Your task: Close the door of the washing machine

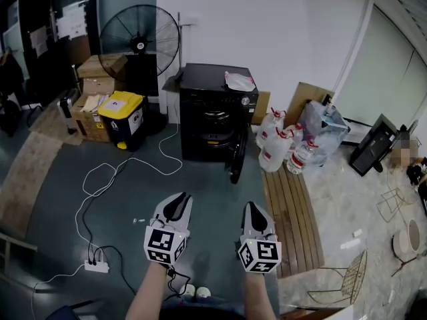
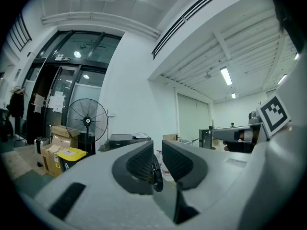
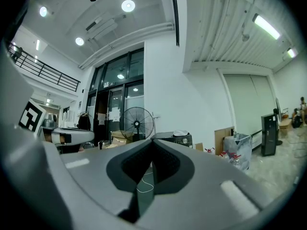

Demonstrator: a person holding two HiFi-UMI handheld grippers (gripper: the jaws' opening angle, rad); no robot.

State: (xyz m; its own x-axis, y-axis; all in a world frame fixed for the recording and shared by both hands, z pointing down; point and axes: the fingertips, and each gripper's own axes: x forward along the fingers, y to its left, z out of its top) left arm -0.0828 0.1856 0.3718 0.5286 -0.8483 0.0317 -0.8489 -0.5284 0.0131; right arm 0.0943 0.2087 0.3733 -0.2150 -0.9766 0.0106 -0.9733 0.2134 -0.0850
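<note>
The black washing machine [image 1: 212, 109] stands against the white back wall, a white bag on its top. Its round door [image 1: 235, 160] hangs swung out at the machine's front right. Both grippers are held side by side, well short of the machine and pointing level toward it. My left gripper [image 1: 177, 200] has a narrow gap between its jaws with nothing in it. My right gripper [image 1: 257, 209] has its jaw tips touching and holds nothing. The left gripper view shows the left gripper [image 2: 157, 146] and the machine [image 2: 125, 139] beyond it. The right gripper view shows the right gripper [image 3: 152, 143] and the machine [image 3: 176, 138].
A large floor fan [image 1: 140, 40], cardboard boxes [image 1: 99, 73] and a yellow-lidded bin [image 1: 121, 115] stand left of the machine. Several water bottles [image 1: 280, 145] are at its right. A wooden slat board [image 1: 291, 212] lies on the floor. A white cable runs to a power strip [image 1: 97, 267].
</note>
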